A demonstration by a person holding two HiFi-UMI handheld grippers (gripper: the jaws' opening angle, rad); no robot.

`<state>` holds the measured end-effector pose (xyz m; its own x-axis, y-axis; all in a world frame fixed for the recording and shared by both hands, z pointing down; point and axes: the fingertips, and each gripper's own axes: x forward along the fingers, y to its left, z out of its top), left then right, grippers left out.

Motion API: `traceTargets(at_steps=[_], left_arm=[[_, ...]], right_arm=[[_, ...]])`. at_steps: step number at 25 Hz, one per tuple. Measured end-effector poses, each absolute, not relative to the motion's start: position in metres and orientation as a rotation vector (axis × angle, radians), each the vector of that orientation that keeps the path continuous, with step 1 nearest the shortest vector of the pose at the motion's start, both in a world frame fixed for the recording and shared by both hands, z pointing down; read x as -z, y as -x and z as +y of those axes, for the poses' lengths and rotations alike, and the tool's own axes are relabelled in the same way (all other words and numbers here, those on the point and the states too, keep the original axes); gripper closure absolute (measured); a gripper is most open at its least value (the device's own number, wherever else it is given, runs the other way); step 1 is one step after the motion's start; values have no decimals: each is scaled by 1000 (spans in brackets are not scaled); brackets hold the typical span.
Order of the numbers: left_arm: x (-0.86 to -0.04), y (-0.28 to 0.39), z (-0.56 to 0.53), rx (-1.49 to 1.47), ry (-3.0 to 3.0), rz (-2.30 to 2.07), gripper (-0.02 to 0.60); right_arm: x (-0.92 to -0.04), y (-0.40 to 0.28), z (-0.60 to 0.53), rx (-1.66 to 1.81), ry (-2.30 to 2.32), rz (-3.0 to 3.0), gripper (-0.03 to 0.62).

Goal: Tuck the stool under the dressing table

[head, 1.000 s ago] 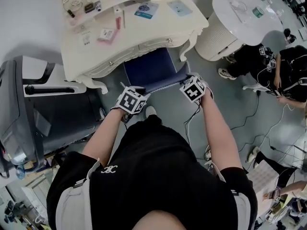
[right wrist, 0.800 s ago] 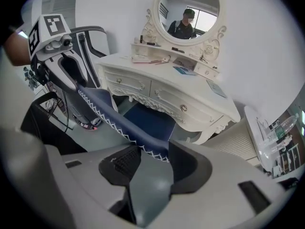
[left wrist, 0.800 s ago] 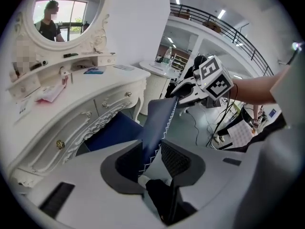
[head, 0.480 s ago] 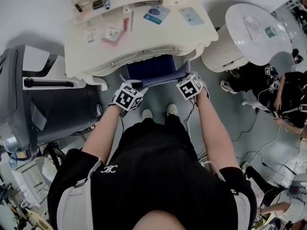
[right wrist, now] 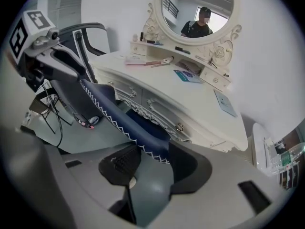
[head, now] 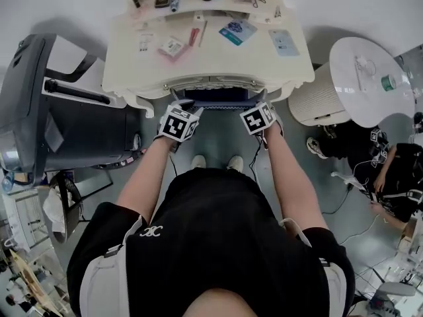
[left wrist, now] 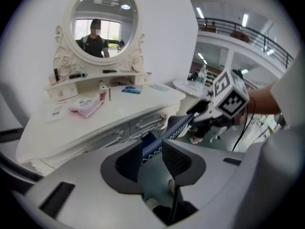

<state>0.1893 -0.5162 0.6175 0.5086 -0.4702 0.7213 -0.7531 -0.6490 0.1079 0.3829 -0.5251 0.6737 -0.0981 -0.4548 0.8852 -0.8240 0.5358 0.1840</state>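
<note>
Blue stool (head: pixel 218 98), clamped in the fingers of the right gripper (head: pixel 259 102) while those of the left gripper (head: pixel 186 104) ease open around its edge, wants an even, square push far under the bench (head: pixel 264 65).

Bright, even indoor light fills all three views. Ceiling strip lamps (left wrist: pixel 245 20) glow at the left gripper view's upper right, and more lamps glint in the oval white-framed mirror (left wrist: pixel 109 18). The cream carved bench (head: pixel 132 65) throws a soft shadow onto the grey floor (head: pixel 221 137). Both gripper views bulge like a fisheye, with black corners and a soft near foreground. The head view bends at its edges.
</note>
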Motion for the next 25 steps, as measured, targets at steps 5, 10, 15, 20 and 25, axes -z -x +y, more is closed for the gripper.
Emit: traceTargets(at_steps=[5, 10, 15, 20, 25], left_arm=[[-584, -183, -517, -895, -2309, -1148, 503], [-567, -190, -523, -872, -2250, -1230, 574], [-504, -217, -529, -737, -2350, -1323, 574], [-431, -234, -535, -550, -2441, -1429, 574], [-395, -239, -530, -467, -2491, -1475, 574]], right_arm=[[-662, -373, -513, -296, -987, -1726, 425], [-593, -354, -515, -412, -1147, -2021, 583], [-457, -348, -540, -375, -1545, -2476, 583], [-370, -358, -529, -160, -1791, -2578, 583], [-346, -356, -514, -91, -1806, -2601, 583]])
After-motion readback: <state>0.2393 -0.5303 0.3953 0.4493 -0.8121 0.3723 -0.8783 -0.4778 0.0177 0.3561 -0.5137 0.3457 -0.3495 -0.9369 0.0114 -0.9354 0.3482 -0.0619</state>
